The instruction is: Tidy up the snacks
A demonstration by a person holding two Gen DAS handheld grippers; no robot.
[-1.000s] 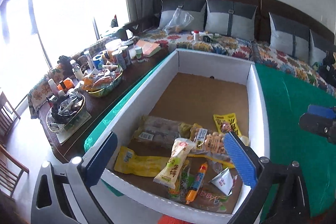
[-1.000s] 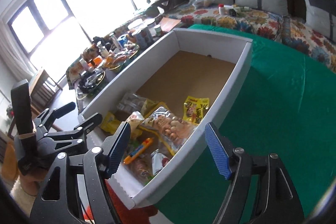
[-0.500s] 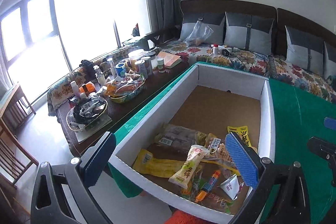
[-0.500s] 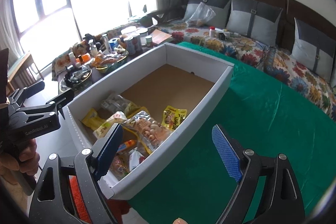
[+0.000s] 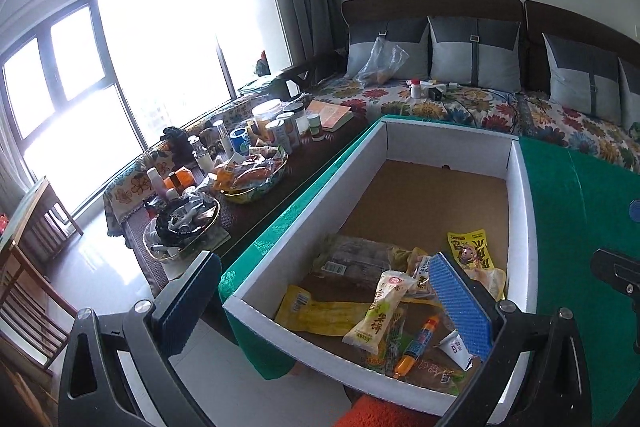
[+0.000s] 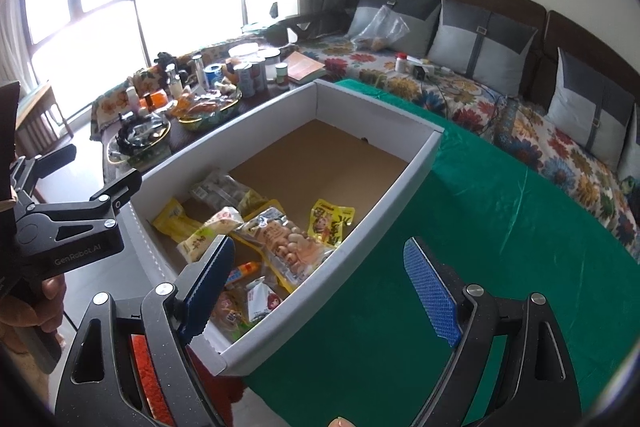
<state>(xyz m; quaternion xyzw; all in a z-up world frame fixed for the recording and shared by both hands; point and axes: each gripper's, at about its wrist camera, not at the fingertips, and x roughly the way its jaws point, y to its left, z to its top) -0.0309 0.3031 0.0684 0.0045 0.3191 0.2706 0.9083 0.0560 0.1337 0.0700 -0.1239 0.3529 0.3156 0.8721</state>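
The right gripper (image 6: 324,291) stands with its jaws wide and nothing between them; they have just been opening further. It hangs above the near right corner of the box, one blue pad over the snacks and the other over the green cloth (image 6: 480,247) that covers the tabletop. The left gripper (image 5: 324,311) also has its jaws spread wide and empty, hovering over the box's near left end; in the right wrist view a hand (image 6: 28,311) grips its black handle.

Just beyond the jaws lies the shallow white-walled cardboard box (image 5: 520,227) with a brown floor. All the snacks that show sit bunched at its near end: a pale green-and-white long wrapper (image 5: 380,311), a flat yellow pouch (image 5: 320,313), a small orange-and-blue sausage stick (image 5: 418,345), a clear bag of round beige pieces (image 6: 288,247), a yellow cartoon-printed packet (image 6: 332,221), a clear wrapped dark block (image 5: 352,259) and a small white sachet (image 5: 454,347). They overlap loosely and lie at odd angles. The far half of the box is bare.

No loose snack shows on the cloth, so gathering seems done. What looks left is sorting or straightening the heap, perhaps spreading it into the unused half. Farther out, a cluttered dark side table (image 5: 256,211) and a floral-covered sofa (image 5: 500,111) bear other goods; whether these belong to the job I cannot tell.
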